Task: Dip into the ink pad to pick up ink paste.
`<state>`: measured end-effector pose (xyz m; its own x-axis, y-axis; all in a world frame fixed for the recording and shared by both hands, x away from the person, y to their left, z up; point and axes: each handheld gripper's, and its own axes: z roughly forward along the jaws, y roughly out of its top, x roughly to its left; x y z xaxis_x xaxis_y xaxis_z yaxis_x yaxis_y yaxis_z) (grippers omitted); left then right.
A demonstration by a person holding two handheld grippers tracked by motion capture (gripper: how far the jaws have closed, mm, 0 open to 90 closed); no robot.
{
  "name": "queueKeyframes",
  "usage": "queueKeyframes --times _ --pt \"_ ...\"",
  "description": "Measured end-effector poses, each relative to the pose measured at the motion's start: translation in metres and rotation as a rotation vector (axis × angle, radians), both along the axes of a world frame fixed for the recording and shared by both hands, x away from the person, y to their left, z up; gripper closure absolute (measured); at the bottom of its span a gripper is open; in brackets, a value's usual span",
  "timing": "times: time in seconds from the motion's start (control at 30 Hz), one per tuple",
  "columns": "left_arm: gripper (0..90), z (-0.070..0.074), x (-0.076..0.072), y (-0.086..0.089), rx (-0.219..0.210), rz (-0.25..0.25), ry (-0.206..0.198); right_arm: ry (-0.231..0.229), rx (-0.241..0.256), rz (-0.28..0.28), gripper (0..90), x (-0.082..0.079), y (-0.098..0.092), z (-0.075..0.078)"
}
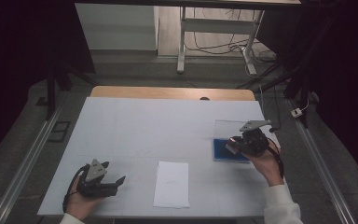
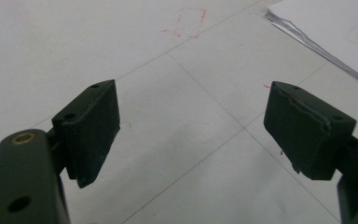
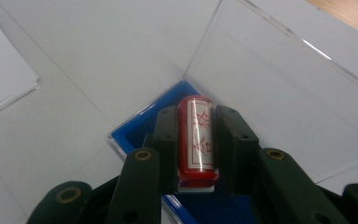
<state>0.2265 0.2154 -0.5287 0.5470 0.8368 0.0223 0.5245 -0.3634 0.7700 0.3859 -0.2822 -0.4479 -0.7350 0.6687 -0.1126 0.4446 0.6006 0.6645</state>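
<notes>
Right gripper (image 3: 196,144) clamped on a red stamp (image 3: 196,140) (white label, red characters), held over the blue tray (image 3: 135,130) inside a clear box (image 1: 223,126). Left gripper (image 2: 191,135) spread wide above bare table (image 2: 74,46), near the paper stack (image 1: 172,184).

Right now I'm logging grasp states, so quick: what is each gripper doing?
Left gripper: open, holding nothing, above the table.
Right gripper: closed on the red cylinder, over the blue box.
</notes>
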Motion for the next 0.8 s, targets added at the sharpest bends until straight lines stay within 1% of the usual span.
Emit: queueKeyframes --times 0.17,0.23,0.27,0.3,0.43,0.6,0.7,0.73,0.8 --pt "18.4 0.000 0.001 0.000 0.001 -0.008 0.000 -0.009 -0.013 -0.013 70.4 0.001 -0.001 -0.005" --pt "18.4 0.000 0.001 0.000 0.001 -0.008 0.000 -0.012 -0.011 -0.013 70.4 0.001 -0.001 -0.005" --pt "18.4 -0.001 0.001 0.000 -0.002 -0.007 0.001 -0.015 0.009 -0.015 70.4 0.001 -0.001 -0.006" --pt "18.4 -0.001 0.001 0.000 -0.005 -0.009 0.002 -0.016 0.019 -0.013 70.4 0.002 -0.001 -0.006" --pt "18.4 0.000 0.000 0.000 -0.005 -0.007 0.002 -0.021 0.042 0.001 70.4 0.002 0.003 -0.007" --pt "18.4 0.000 0.001 -0.001 -0.006 -0.009 0.001 -0.010 0.025 0.010 70.4 0.004 0.006 -0.014" --pt "18.4 0.000 0.002 -0.001 -0.009 -0.011 0.001 -0.001 -0.007 0.014 70.4 0.006 0.008 -0.020" --pt "18.4 0.000 0.002 -0.001 -0.010 -0.011 0.002 -0.003 0.000 0.007 70.4 0.006 0.008 -0.022" --pt "18.3 0.000 0.002 -0.001 -0.011 -0.010 0.002 0.015 0.012 0.000 70.5 0.007 0.006 -0.022"
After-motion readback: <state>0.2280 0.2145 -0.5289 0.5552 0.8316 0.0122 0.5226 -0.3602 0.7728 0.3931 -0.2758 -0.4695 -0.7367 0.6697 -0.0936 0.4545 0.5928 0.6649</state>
